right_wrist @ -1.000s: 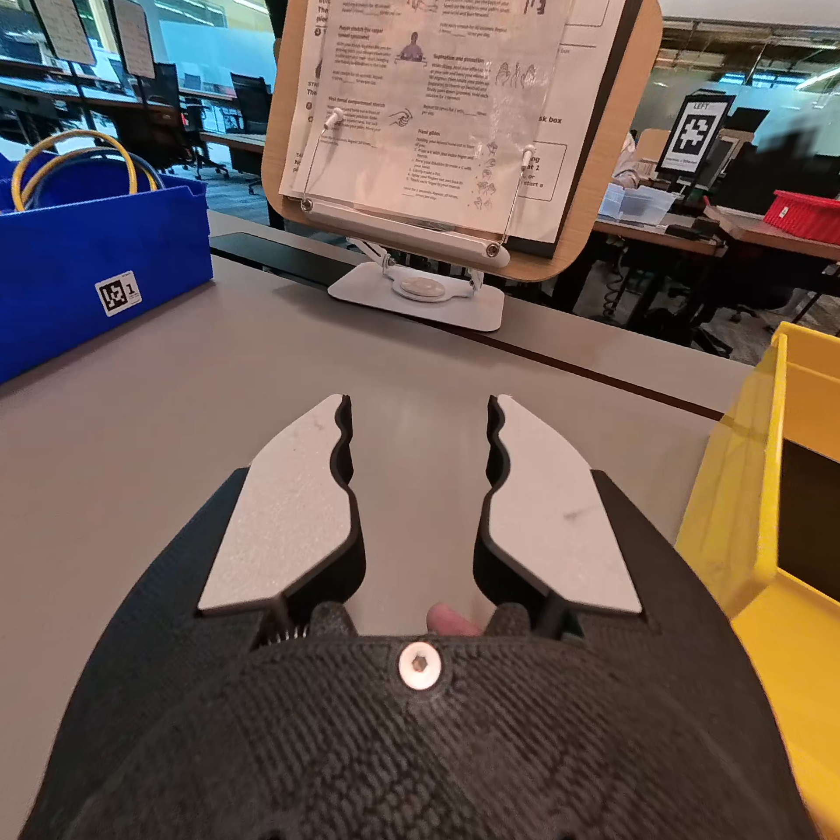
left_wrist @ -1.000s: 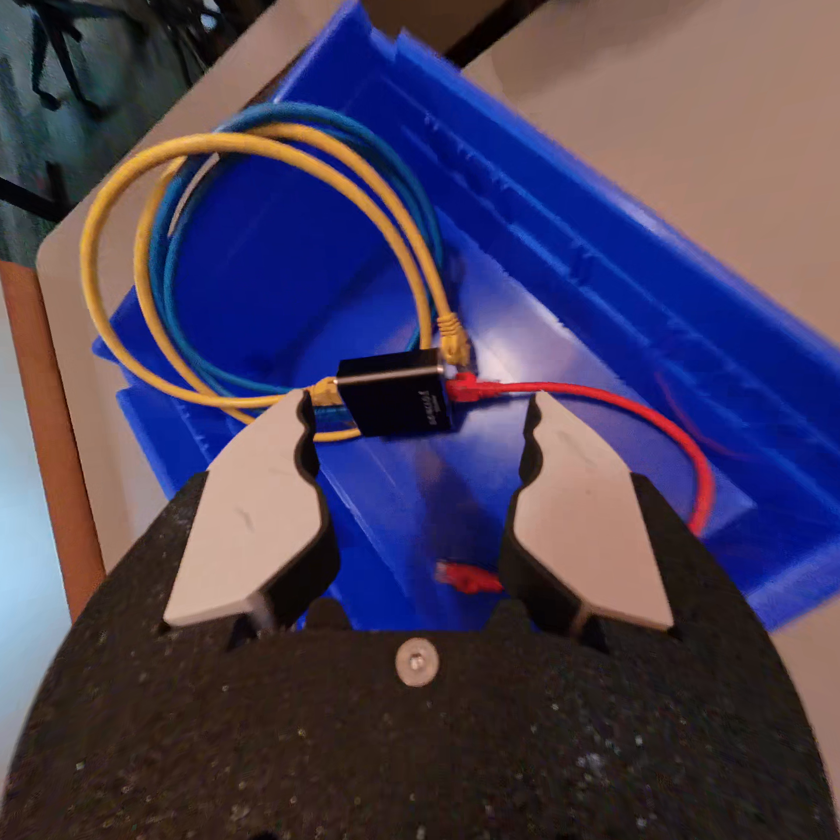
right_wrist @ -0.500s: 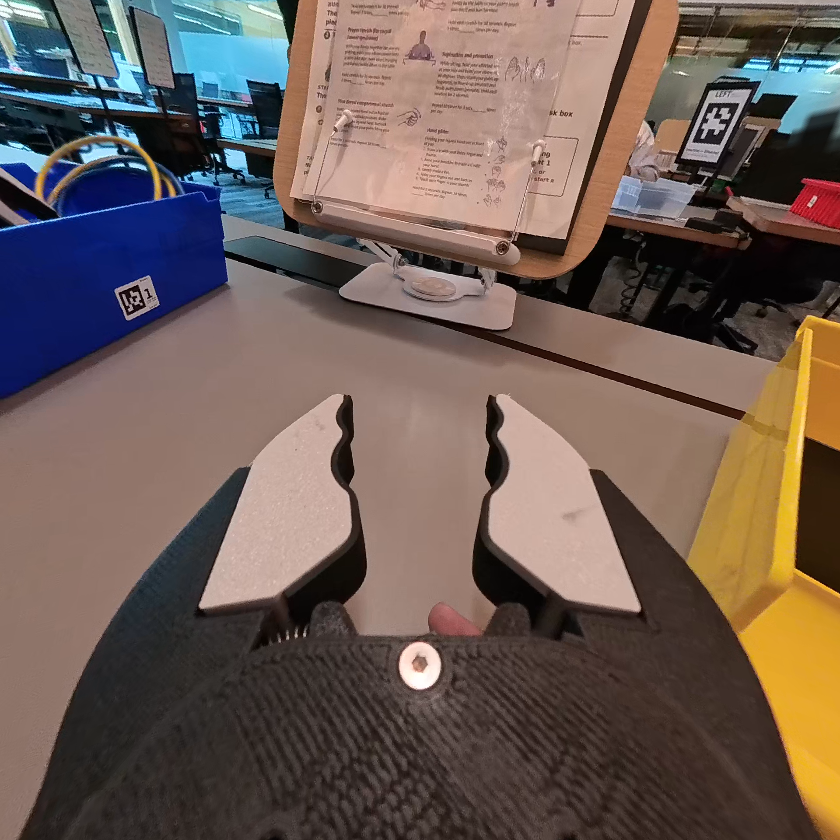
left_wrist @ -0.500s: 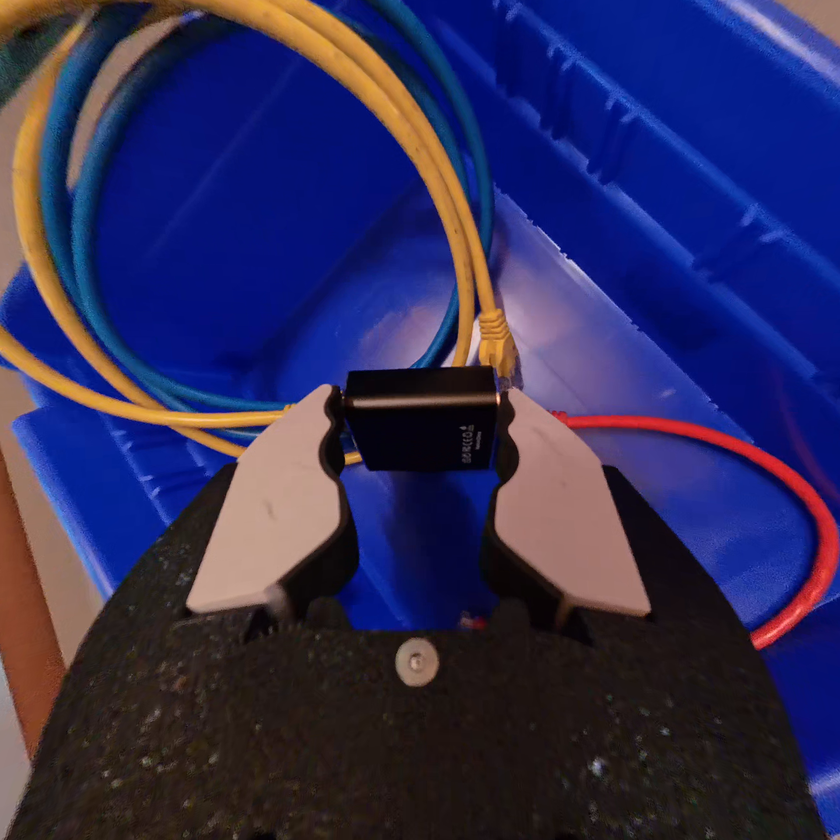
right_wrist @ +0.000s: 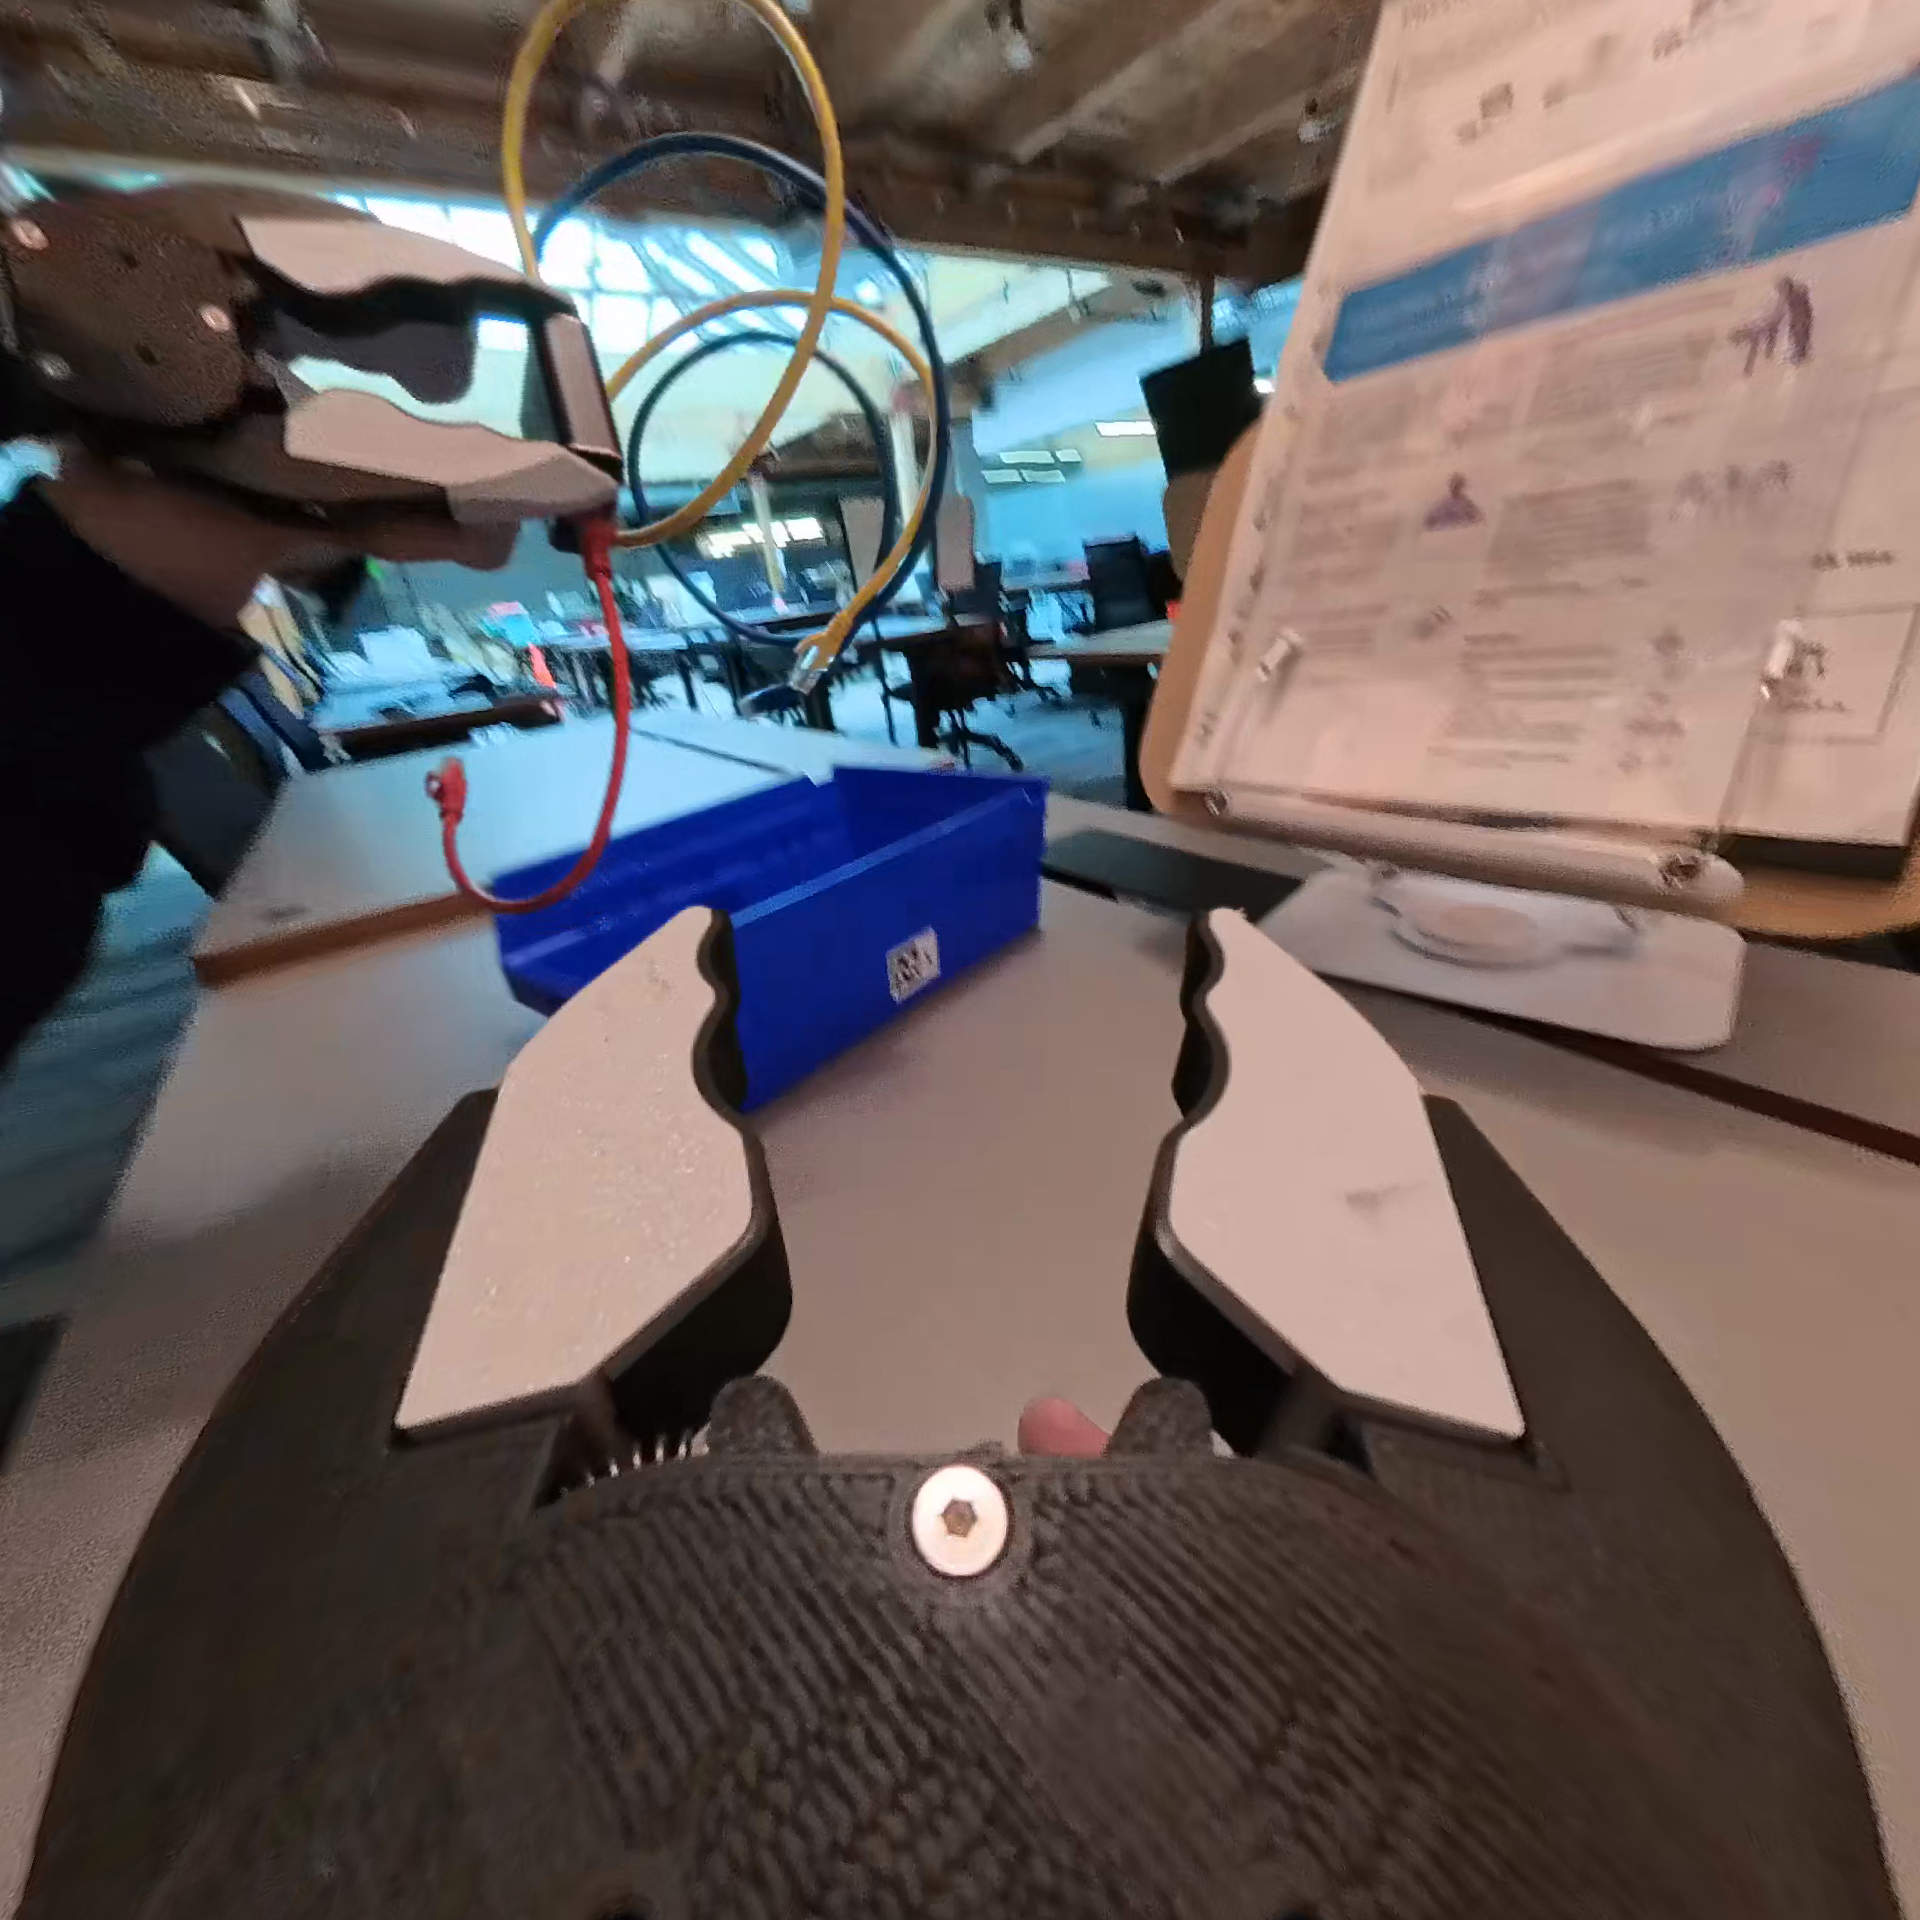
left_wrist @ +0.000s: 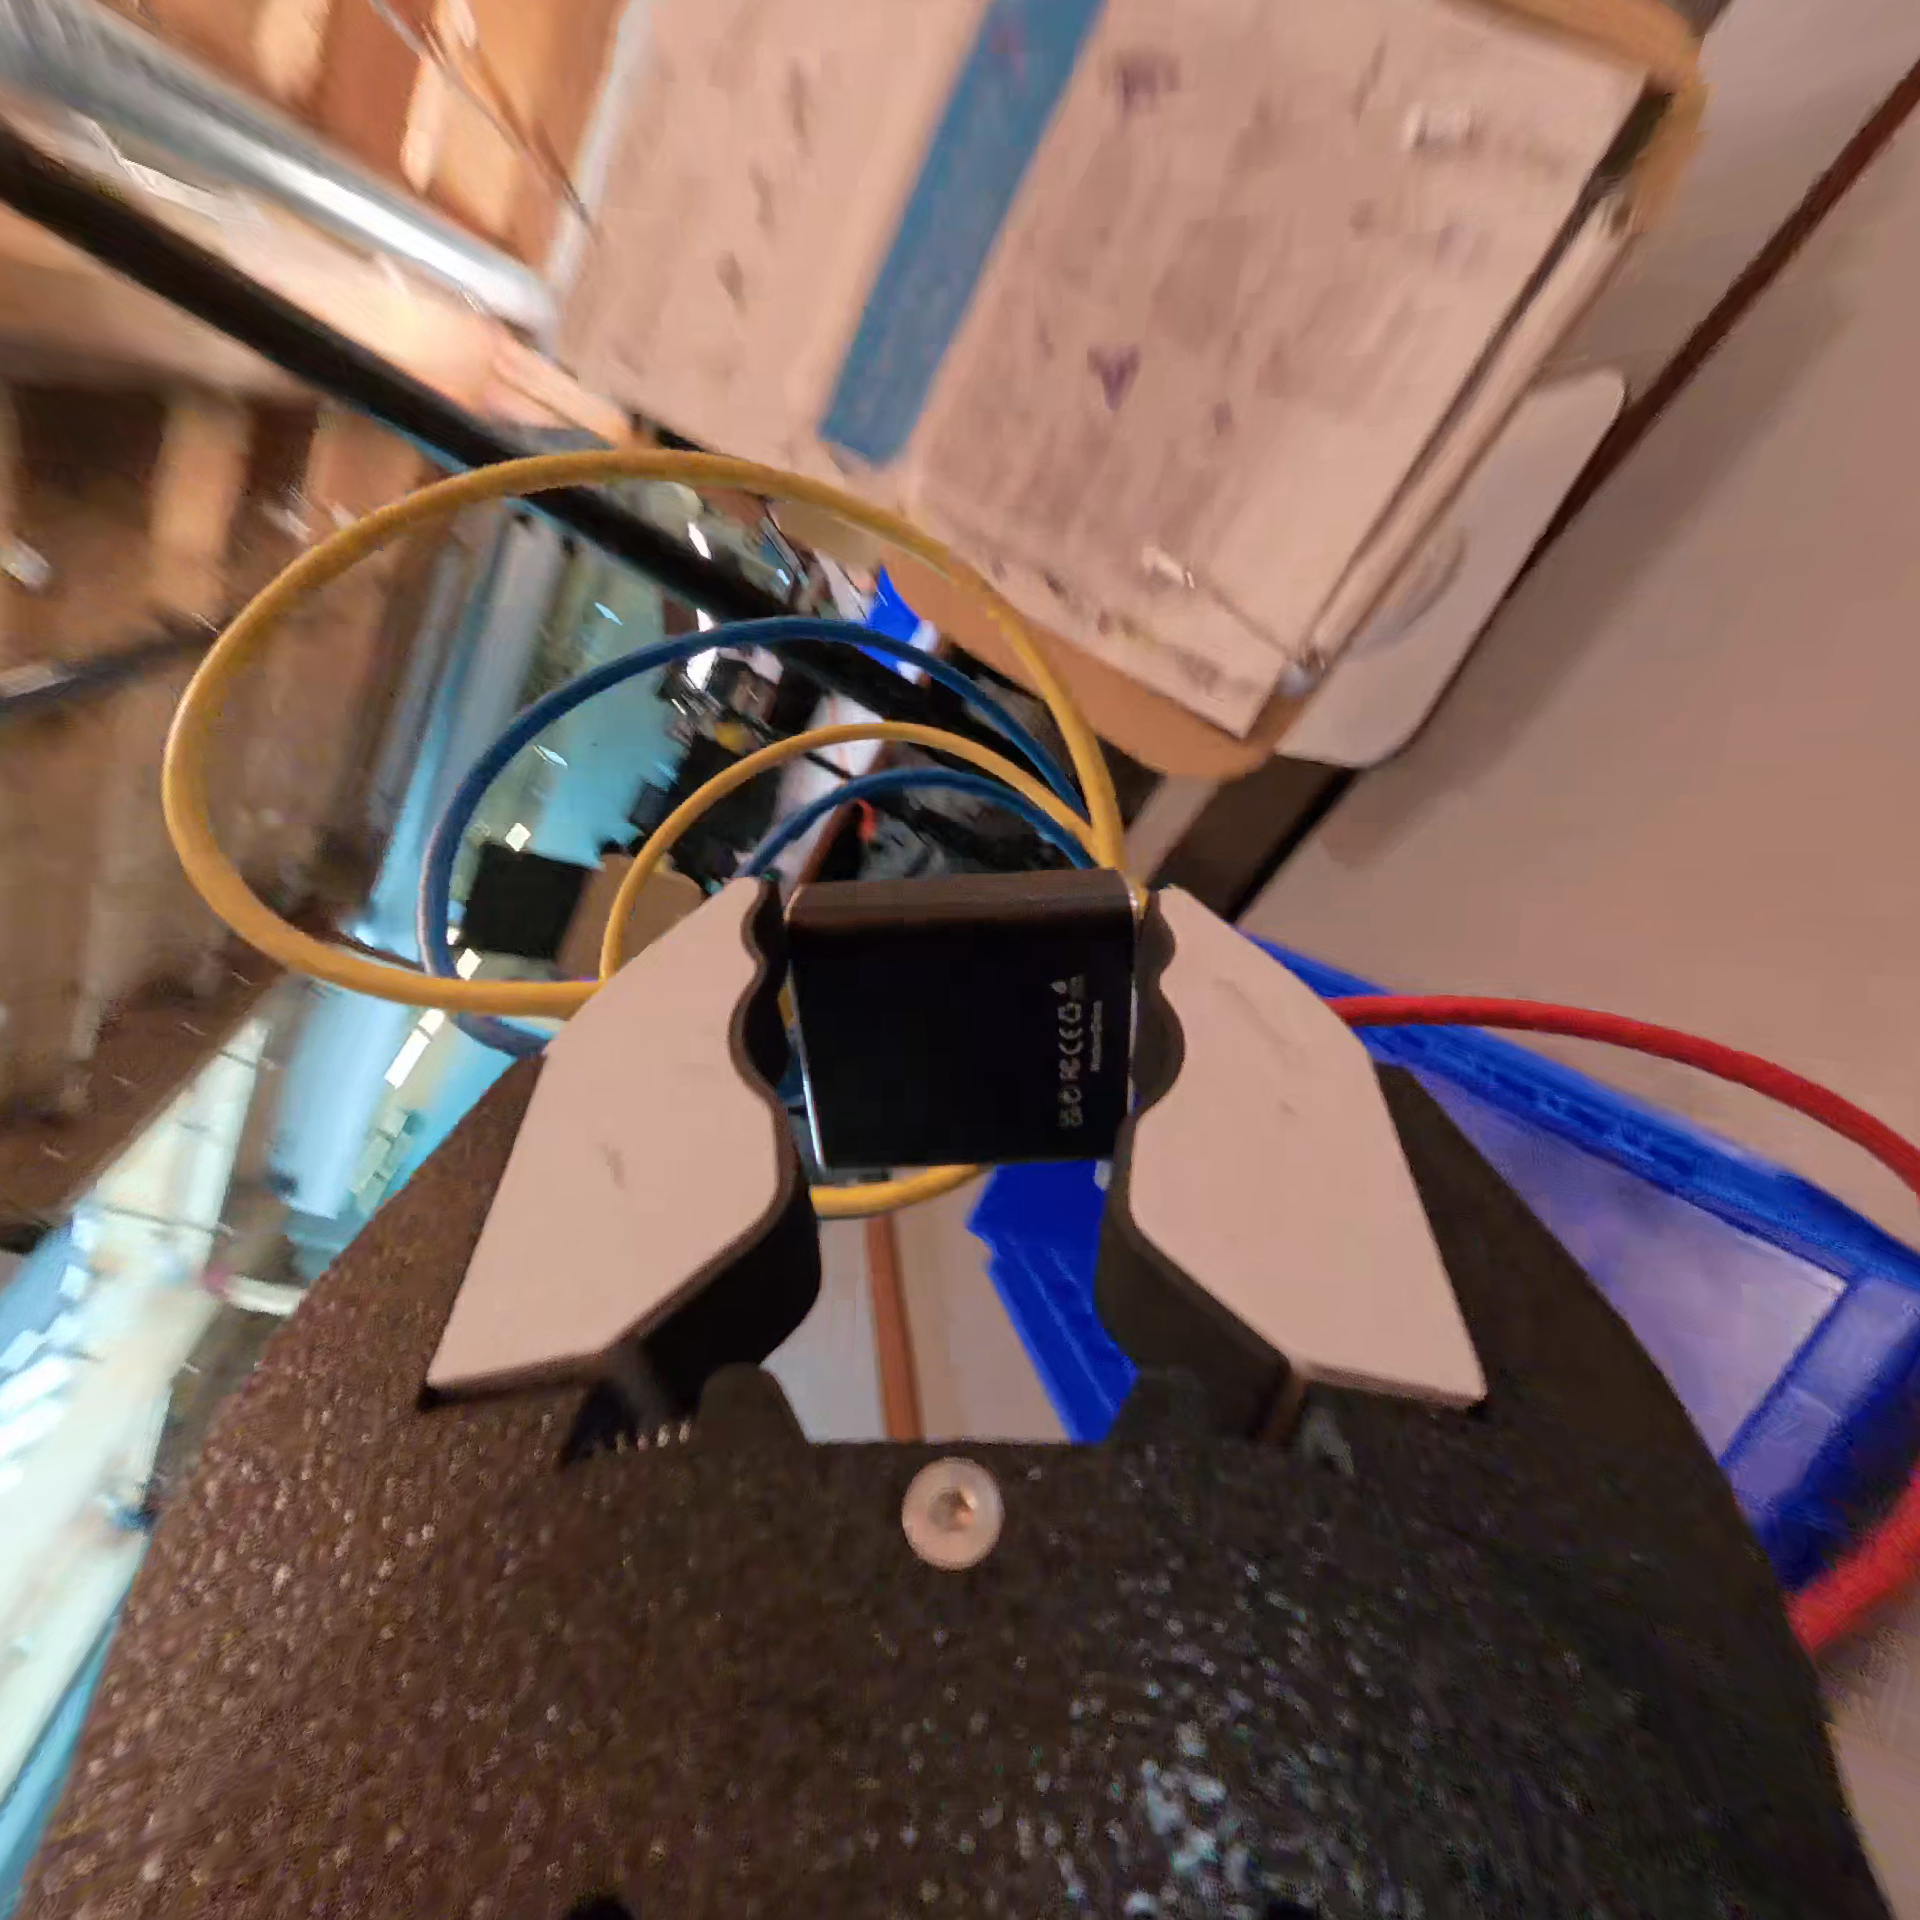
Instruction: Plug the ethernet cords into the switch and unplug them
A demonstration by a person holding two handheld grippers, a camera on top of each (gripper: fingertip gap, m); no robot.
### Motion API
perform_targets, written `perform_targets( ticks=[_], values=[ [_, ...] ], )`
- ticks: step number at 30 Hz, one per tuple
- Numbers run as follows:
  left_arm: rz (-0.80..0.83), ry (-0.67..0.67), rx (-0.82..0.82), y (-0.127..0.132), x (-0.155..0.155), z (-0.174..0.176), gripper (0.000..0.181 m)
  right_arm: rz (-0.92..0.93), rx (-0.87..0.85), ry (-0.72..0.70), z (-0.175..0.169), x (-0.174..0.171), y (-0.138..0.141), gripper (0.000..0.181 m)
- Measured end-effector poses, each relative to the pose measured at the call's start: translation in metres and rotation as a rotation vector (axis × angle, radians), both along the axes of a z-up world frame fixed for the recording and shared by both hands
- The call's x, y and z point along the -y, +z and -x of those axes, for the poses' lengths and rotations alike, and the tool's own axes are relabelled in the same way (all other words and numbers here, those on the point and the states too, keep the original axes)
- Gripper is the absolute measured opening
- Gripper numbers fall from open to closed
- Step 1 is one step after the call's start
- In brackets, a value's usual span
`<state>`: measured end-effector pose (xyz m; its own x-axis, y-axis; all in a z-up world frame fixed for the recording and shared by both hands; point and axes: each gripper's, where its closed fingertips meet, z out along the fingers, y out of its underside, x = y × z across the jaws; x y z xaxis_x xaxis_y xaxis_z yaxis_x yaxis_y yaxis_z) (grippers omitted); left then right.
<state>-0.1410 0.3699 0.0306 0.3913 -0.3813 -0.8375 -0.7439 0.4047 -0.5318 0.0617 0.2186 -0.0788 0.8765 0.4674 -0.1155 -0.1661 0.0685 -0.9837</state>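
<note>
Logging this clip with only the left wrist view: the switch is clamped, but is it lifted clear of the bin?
Observer: Yes, the left gripper holds the switch in the air, above the blue bin.
Operator: Where is the red cord's far end?
Observer: The red cord hangs from the switch; its loose plug dangles unplugged.
Operator: And the right gripper?
Observer: Open and empty, over the table.

From my left wrist camera, the switch (left_wrist: 961,1039) hides its own ports, so I can't tell which cords are seated. The red cord (left_wrist: 1621,1049) runs off the right edge. The document stand (right_wrist: 1579,499) is blurred (sheet unreadable), cut off right.
</note>
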Motion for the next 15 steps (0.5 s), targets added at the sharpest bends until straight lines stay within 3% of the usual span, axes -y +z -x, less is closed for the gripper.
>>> perform_targets(
  ticks=[3, 7, 10, 15],
  values=[
    [-0.132, -0.088, 0.007, 0.042, 0.042, -0.020, 0.063, -0.071, -0.061, 0.061, 0.011, 0.021, 0.036, 0.078],
    [-0.196, -0.206, -0.026, 0.056, 0.090, -0.054, 0.063, -0.136, -0.140, 0.114, 0.026, 0.054, 0.081, 0.064],
    [-0.254, -0.275, -0.091, 0.035, 0.122, -0.083, 0.063, -0.166, -0.151, 0.133, 0.039, 0.071, 0.098, 0.052],
    [-0.411, -0.305, -0.281, -0.027, 0.158, -0.122, 0.064, -0.082, -0.041, 0.061, 0.044, 0.061, 0.080, 0.043]
  ],
)
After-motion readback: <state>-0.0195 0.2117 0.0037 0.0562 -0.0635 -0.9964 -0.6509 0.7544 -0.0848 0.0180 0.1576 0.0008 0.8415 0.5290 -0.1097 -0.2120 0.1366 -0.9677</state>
